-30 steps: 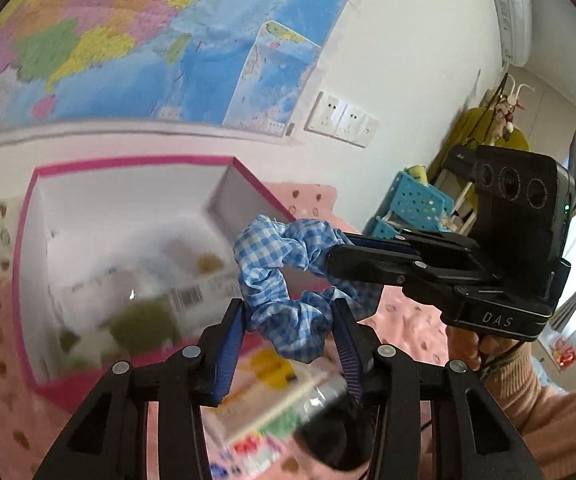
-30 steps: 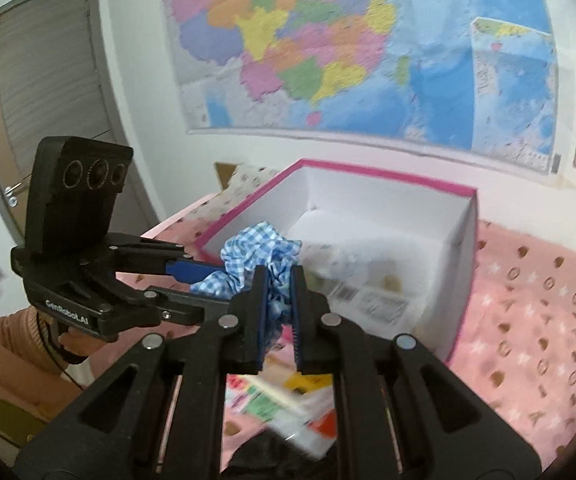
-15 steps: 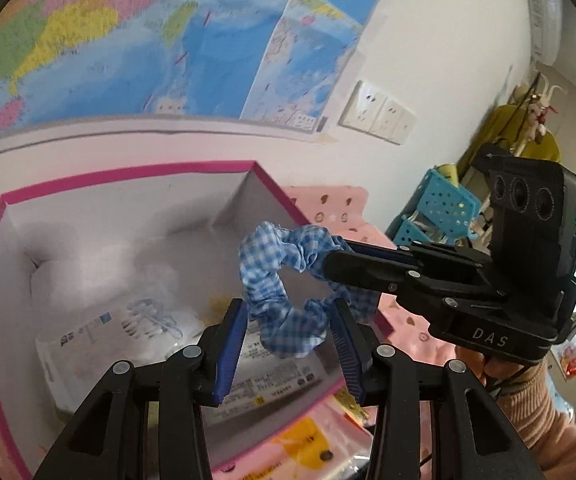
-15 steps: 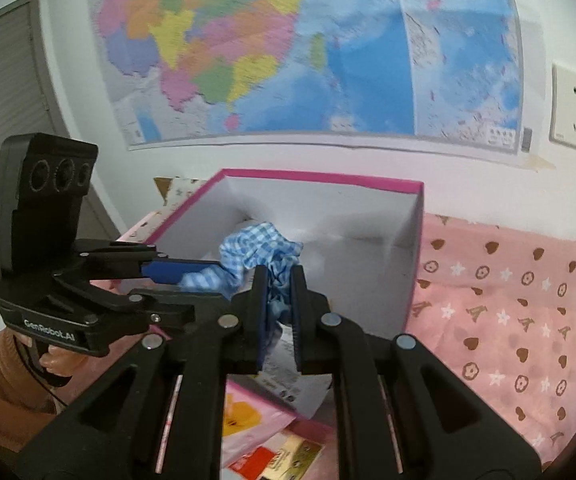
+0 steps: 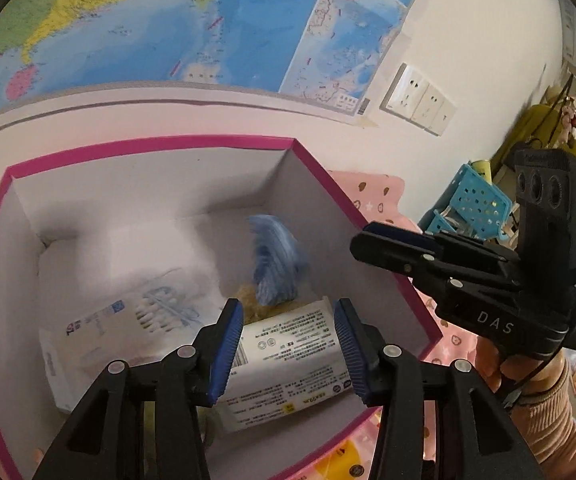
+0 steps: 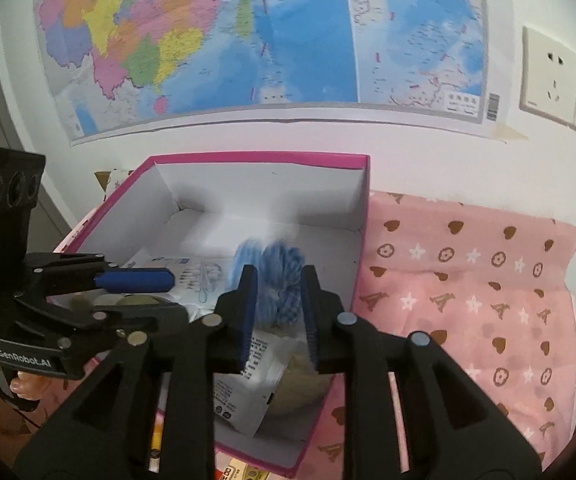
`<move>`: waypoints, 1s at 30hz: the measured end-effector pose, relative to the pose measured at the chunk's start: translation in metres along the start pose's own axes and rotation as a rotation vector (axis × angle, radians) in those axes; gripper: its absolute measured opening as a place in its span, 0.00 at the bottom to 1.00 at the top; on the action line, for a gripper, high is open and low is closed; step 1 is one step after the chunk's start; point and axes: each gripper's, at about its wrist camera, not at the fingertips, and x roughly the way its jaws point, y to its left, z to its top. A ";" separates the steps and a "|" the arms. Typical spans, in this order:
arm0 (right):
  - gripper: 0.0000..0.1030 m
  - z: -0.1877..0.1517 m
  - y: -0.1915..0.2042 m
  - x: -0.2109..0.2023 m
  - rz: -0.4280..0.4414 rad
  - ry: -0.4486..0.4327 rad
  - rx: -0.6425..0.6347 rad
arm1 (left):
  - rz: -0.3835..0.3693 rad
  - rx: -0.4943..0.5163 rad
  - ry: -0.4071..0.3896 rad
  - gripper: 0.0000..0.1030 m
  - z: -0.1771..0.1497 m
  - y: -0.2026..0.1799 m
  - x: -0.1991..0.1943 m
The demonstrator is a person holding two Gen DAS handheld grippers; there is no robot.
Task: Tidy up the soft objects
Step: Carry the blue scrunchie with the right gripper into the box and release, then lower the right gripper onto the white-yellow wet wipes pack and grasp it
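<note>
Evidently both the left gripper [image 5: 288, 344] and right gripper [image 6: 277, 312], fingers parting and released, hover over the pink-rimmed box [image 5: 143, 146] so the blue scrunchie [image 5: 273, 264] drops inside.

White wall [image 6: 328, 136] carries a big coloured map [image 6: 247, 32]; sockets [image 6: 548, 76] to its right. Pink patterned bedspread [image 6: 468, 292] below. Blue perforated crate [image 5: 476, 200] far right.
</note>
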 end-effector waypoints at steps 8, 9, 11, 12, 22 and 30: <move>0.24 -0.012 0.010 -0.022 0.046 -0.014 -0.019 | -0.012 0.035 -0.066 0.47 -0.013 -0.007 -0.031; 0.24 -0.013 0.011 -0.025 0.052 -0.019 -0.021 | -0.015 0.042 -0.073 0.47 -0.015 -0.008 -0.035; 0.25 -0.015 0.015 -0.033 0.060 -0.031 -0.026 | -0.009 0.046 -0.086 0.47 -0.019 -0.010 -0.044; 0.25 -0.016 0.017 -0.037 0.067 -0.036 -0.027 | -0.014 0.051 -0.091 0.47 -0.021 -0.011 -0.047; 0.34 -0.033 0.041 -0.085 0.176 -0.087 -0.040 | -0.022 0.071 -0.151 0.52 -0.050 -0.019 -0.087; 0.40 -0.063 0.057 -0.096 0.215 -0.038 -0.059 | -0.059 0.001 -0.129 0.53 -0.084 -0.005 -0.099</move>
